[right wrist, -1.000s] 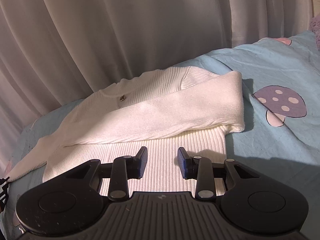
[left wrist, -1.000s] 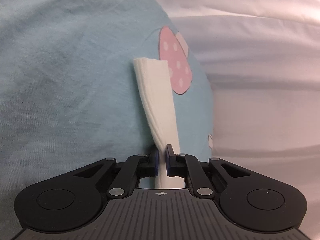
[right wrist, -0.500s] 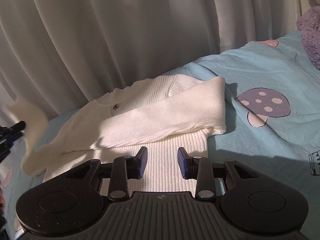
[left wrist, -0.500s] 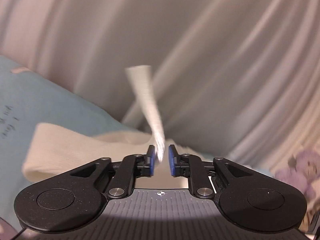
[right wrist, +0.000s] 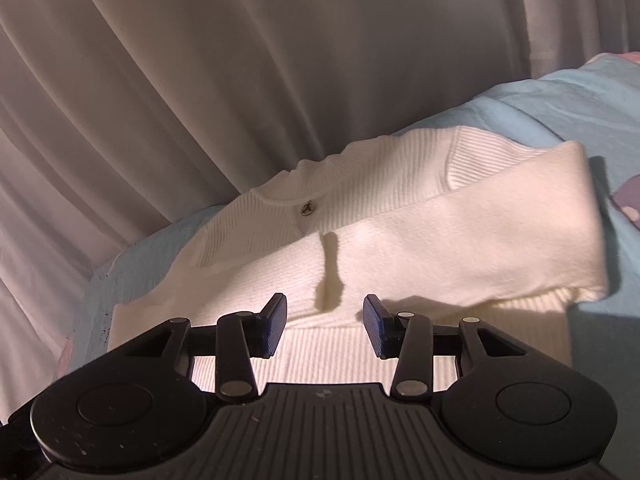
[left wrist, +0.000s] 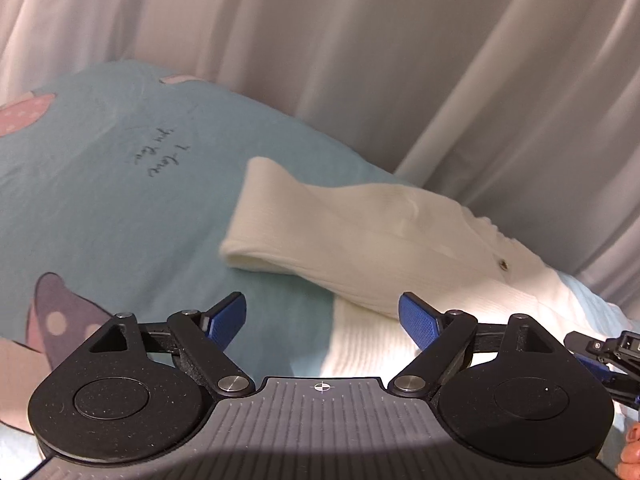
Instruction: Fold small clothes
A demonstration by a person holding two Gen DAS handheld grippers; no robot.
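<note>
Both claws gape empty, just widened, left claw (left wrist: 322, 318), right claw (right wrist: 325, 326); white sweater (right wrist: 400, 240) hem hidden behind them.

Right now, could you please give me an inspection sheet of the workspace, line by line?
Surface: light blue bedsheet printed with mushrooms and handwriting, slightly wrinkled.
Job's things: white knit cardigan lying flat, small button near the neckline; both sleeves folded across the body.
Clutter: nothing seen.
Grippers: left gripper open, jaws have just been opening, nothing between them; right gripper open, jaws have just been opening a little, hovering over the hem, gripping nothing.
Cables: nothing seen.
Surroundings: pale pleated curtain behind the bed.
</note>
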